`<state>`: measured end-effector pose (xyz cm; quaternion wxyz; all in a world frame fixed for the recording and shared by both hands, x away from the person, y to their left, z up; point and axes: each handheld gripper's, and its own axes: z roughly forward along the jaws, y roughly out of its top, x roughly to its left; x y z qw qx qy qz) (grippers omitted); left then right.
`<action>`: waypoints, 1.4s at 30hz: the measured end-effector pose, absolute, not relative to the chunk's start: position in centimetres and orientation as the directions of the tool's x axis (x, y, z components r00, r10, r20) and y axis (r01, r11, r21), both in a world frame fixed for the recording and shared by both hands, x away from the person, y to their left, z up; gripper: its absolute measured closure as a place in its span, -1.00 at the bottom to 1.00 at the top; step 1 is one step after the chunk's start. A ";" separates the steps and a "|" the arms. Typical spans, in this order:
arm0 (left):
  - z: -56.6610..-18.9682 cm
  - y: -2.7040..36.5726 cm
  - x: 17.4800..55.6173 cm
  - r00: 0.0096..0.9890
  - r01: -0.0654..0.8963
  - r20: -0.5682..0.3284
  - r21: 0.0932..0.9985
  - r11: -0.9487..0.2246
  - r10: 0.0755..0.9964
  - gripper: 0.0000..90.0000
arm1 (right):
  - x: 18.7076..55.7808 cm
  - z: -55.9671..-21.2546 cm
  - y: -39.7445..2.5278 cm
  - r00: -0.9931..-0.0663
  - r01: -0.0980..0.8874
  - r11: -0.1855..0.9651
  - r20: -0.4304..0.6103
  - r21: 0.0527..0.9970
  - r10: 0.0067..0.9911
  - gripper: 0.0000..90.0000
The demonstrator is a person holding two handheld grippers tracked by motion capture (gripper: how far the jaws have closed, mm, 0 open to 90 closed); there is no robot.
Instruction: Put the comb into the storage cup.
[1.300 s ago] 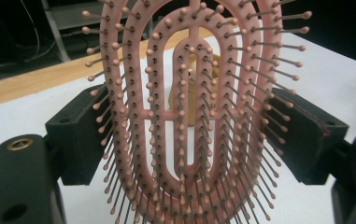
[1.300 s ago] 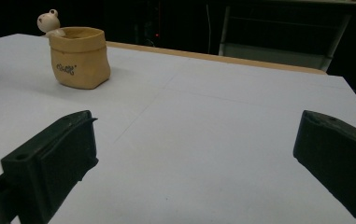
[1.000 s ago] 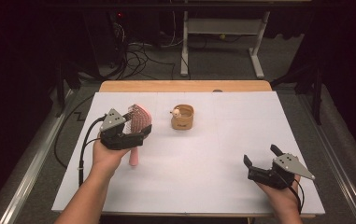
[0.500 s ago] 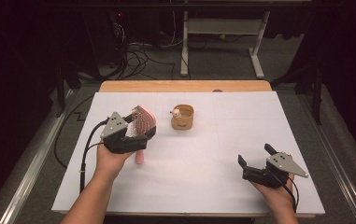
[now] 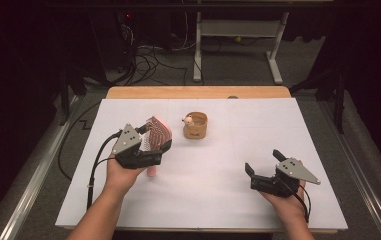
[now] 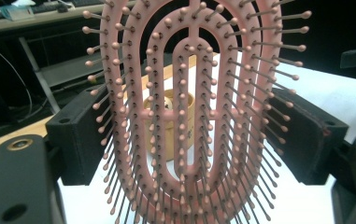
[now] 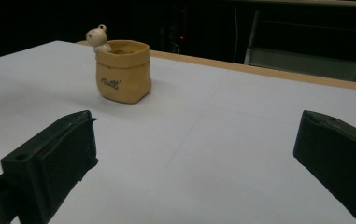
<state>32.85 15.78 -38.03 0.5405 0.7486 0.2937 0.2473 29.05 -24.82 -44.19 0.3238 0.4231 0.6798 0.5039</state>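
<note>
A pink vented hairbrush (image 5: pixel 159 131) stands nearly upright over the left half of the white table (image 5: pixel 218 165), its handle end (image 5: pixel 152 171) pointing down. My left gripper (image 5: pixel 154 137) is shut on the brush head. In the left gripper view the bristled brush (image 6: pixel 194 116) sits between the two black pads (image 6: pixel 80 135). Through its slots I see a small yellow pot (image 6: pixel 164 135). The pot (image 5: pixel 195 126) stands at the table's middle back, with a tiny cream figure (image 7: pixel 97 36) at its rim. My right gripper (image 5: pixel 263 162) hovers open at the front right, holding nothing, aimed toward the pot (image 7: pixel 122 70).
A wooden strip (image 5: pixel 198 92) edges the table's far side. Behind it are cables on the floor (image 5: pixel 153 55) and a white table frame (image 5: pixel 238 35). Dark surroundings lie on both sides.
My right gripper has slid a little to the left, still open. The left gripper and brush have shifted slightly toward the table's front.
</note>
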 end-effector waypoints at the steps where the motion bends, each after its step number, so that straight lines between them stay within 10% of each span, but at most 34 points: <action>1: -38.0 15.7 32.8 0.707 0.170 0.051 0.956 -0.238 0.706 -0.55 | 29.1 -44.0 -24.7 -0.437 0.247 0.136 -0.015 0.959 0.899 -1.00; 42: -38.1 11.8 30.8 0.749 0.120 0.098 0.953 -0.279 0.656 -0.56 | 29.5 -36.2 -13.1 -0.702 0.105 0.090 0.010 0.990 0.712 -0.94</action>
